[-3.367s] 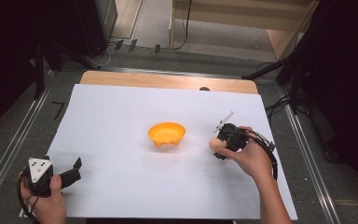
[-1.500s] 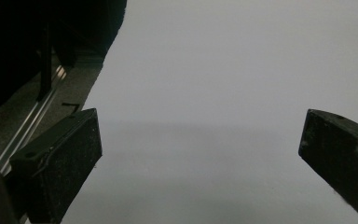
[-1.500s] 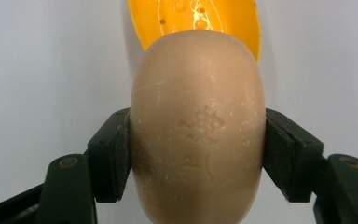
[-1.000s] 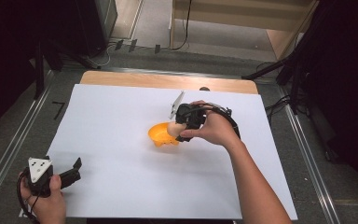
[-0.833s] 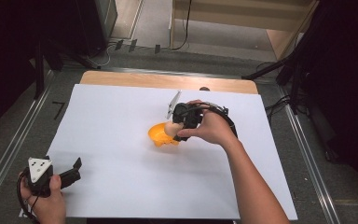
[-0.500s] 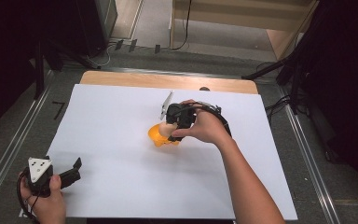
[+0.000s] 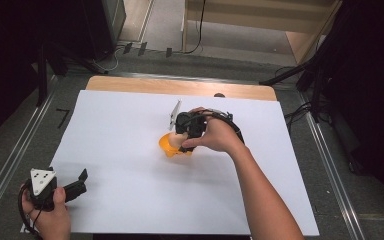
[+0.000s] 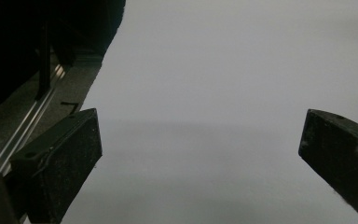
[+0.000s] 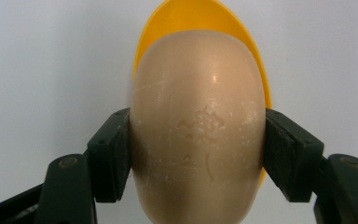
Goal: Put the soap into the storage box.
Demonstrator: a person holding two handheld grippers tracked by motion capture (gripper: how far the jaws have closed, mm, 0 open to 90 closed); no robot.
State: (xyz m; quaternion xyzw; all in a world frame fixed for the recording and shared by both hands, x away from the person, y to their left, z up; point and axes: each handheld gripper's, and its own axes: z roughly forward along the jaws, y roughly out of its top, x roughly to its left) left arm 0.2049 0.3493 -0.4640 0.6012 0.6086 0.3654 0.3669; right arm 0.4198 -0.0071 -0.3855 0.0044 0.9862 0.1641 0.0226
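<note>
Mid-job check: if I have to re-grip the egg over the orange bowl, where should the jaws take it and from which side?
Grip the egg across its narrow middle, as the right gripper does now, coming from above the orange bowl; the long smooth sides probably seat the pads best.

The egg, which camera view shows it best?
The right gripper view: the egg is close up, clamped between the right hand-held gripper jaws, with the orange bowl behind it. In the high view it is mostly hidden by the hand. The left gripper view looks across white paper.
</note>
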